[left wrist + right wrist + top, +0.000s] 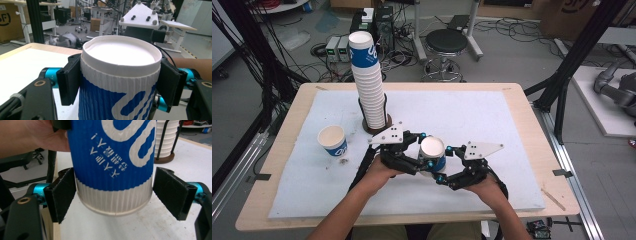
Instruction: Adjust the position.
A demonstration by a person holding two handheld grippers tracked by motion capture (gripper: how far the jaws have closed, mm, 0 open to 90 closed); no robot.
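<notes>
Paper cup (432,148), blue and white with a ribbed sleeve, held up off the white mat (492,125) over the near middle of the worktop (517,97).

Left gripper (120,80) clamped on it just under the upper rim, pads flat against the ribbed wall on both sides. Right gripper (113,195) straddling the lower end, pads right beside the white band at the base. Cannot tell whether they press or merely flank it.

Light thing, judging by the looks, and hollow, so easy to crush. Thin wall, likely to dent under a hard squeeze at mid-height. Best taken close to the rolled rim or down at the base ring, where the paper looks stiffest. Ribbing should give the pads some bite, so slipping seems a small risk.

Room to move: plenty of bare mat toward the right edge and the far right corner. Tighter on the left. Tall stack of cups (368,85) standing in its holder toward the far left, top-heavy by the look of it, and a single loose cup (332,140) near the left edge. Worth keeping wide of both on any swing that way.
</notes>
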